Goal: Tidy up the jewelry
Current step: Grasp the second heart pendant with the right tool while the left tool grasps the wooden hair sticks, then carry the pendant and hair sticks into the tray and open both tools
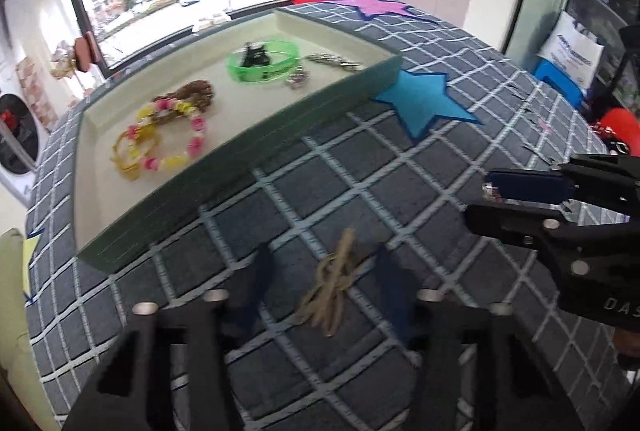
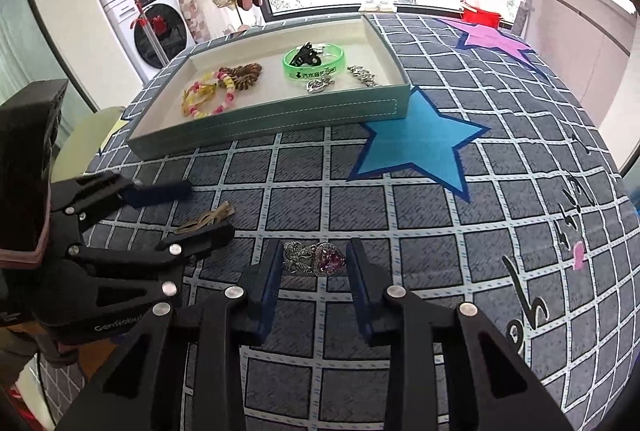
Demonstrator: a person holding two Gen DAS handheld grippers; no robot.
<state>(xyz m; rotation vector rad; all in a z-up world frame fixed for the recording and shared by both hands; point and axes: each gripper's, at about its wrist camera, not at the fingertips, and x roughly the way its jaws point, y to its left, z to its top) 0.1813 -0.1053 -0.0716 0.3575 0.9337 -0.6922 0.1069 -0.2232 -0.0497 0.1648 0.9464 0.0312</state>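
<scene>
Right claw (image 2: pixel 314 271): low over the counter (image 2: pixel 400 211), pointing forward toward the tray, fingers spread. Between its blue pads (image 2: pixel 272 279) lies a silver ring with a purple heart stone (image 2: pixel 320 260). The ring rests on the checked cloth; a gap shows on either side, so the pads look apart from it, though contact at the near edge is hard to tell.

Left claw (image 1: pixel 320 271): also low and level, aimed forward, fingers spread wide. Between its pads sits a tan knotted hair tie (image 1: pixel 334 283), flat on the cloth, apart from both pads. From the right wrist view the same claw reaches in from the left, one finger on each side of the tie.

The two claws sit near each other, side by side, the left one just to the left of the right one and angled inward across it.

Ahead of both claws: a blue star (image 2: pixel 420 143) printed on the cloth, ahead and right of the right claw, its point touching the tray's near corner.

Farther ahead: teal tray (image 2: pixel 280 115) with cream lining, long side facing the claws. Inside, left part: a pink and yellow bead bracelet (image 2: pixel 216 99) overlapping a brown coiled hair tie (image 2: pixel 246 73). Right part: a green bangle (image 2: pixel 316 61) with a black clip (image 2: pixel 304 55) lying in it, a silver pendant (image 2: pixel 318 84) just in front of it, a silver chain (image 2: pixel 364 75) to its right.

Beyond the tray: a pink star (image 2: pixel 496 37) on the cloth, far right.
</scene>
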